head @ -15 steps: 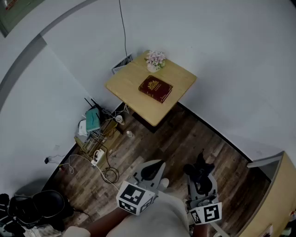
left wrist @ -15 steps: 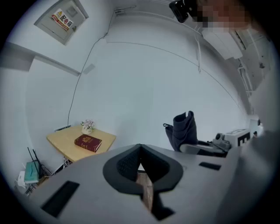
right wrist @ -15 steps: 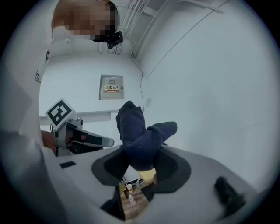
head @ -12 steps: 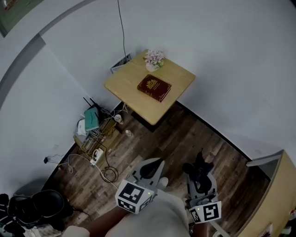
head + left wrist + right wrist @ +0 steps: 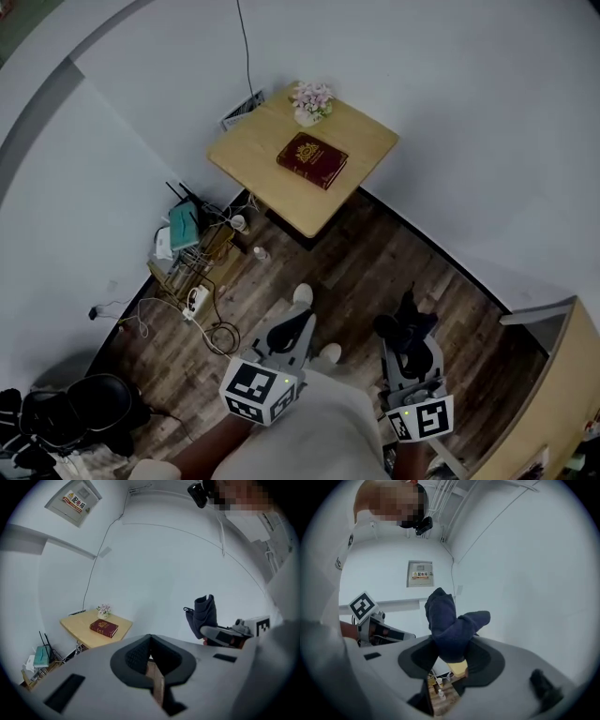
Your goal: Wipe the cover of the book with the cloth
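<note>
Right gripper (image 5: 450,656) is recorded at the lower right of the head view, with its jaws clamped on a dark blue cloth (image 5: 449,623). The cloth is bunched and stands up above the jaw tips. The left gripper (image 5: 150,654) is recorded at the lower centre-left of the head view, with its jaws pressed together and nothing held between them. Both grippers are held over a wooden floor (image 5: 366,281), well apart from the table (image 5: 248,164). The table is seen in the upper middle of the head view, set into a corner of white walls. A dark red book (image 5: 312,159) with a gold emblem is laid flat near the middle of the tabletop, cover up. A small pot of pale flowers (image 5: 310,99) is placed at the far corner of the table, near the book but not touching it. A low rack with cables (image 5: 192,267) is noted on the floor to the left of the table. The cloth is well apart from the book.
</note>
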`<control>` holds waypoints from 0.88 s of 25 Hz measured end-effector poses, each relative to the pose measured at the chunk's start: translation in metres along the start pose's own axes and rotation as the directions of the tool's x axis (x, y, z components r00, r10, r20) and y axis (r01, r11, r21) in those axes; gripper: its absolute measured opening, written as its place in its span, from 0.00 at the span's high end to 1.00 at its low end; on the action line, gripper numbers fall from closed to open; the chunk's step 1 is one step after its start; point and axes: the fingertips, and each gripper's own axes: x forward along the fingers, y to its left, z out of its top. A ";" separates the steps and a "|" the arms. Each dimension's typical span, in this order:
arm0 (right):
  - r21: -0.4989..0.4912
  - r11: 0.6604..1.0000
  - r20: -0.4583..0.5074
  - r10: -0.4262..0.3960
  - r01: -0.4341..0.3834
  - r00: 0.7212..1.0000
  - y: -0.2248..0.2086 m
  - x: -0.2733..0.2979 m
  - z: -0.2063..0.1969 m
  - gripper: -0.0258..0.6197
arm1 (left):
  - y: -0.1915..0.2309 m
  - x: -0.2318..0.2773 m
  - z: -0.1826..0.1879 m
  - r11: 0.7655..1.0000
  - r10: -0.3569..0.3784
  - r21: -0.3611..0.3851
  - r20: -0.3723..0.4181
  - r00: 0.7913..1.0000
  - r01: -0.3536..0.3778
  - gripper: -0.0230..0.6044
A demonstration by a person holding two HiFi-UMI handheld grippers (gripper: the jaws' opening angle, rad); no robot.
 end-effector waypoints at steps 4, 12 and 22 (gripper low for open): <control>0.037 0.999 -0.007 -0.014 0.015 1.000 -0.008 0.012 -0.003 0.71 | 0.009 0.012 0.005 1.000 -0.005 -0.015 0.011 1.000 0.005 0.95; -0.002 1.000 -0.042 -0.013 0.013 0.999 -0.040 0.080 0.008 0.71 | 0.054 0.067 0.032 0.997 -0.006 -0.077 0.040 0.999 0.009 0.95; -0.009 1.000 -0.114 0.028 -0.029 0.993 -0.105 0.239 0.036 0.71 | 0.153 0.184 0.103 0.992 0.033 -0.126 0.028 0.999 -0.029 0.95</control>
